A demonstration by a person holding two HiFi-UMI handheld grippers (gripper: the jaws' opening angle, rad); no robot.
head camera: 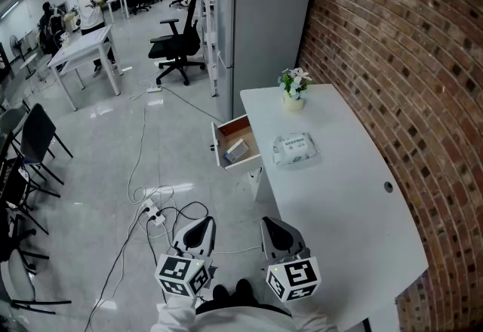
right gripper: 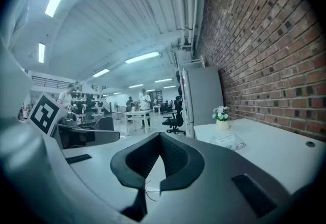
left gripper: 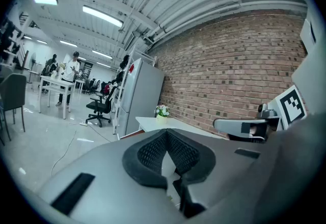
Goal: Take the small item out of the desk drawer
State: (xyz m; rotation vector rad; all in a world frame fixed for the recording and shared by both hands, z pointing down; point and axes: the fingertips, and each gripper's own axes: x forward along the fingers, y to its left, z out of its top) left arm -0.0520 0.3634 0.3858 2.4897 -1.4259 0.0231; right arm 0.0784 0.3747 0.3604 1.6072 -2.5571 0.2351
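My left claw [head camera: 201, 223] and right claw [head camera: 276, 225] are both pinched shut on nothing, off the near left corner of the counter [head camera: 339, 202] and above the cable-strewn floor [head camera: 90, 172]. The counter is white and set against a brick wall [head camera: 407, 59]. A flower pot [head camera: 293, 90] stands at its far edge. The wood-lined drawer [head camera: 234, 126] is pulled out of the left edge. Inside it lies the item [head camera: 236, 149], a small pale box, well apart from both claws.
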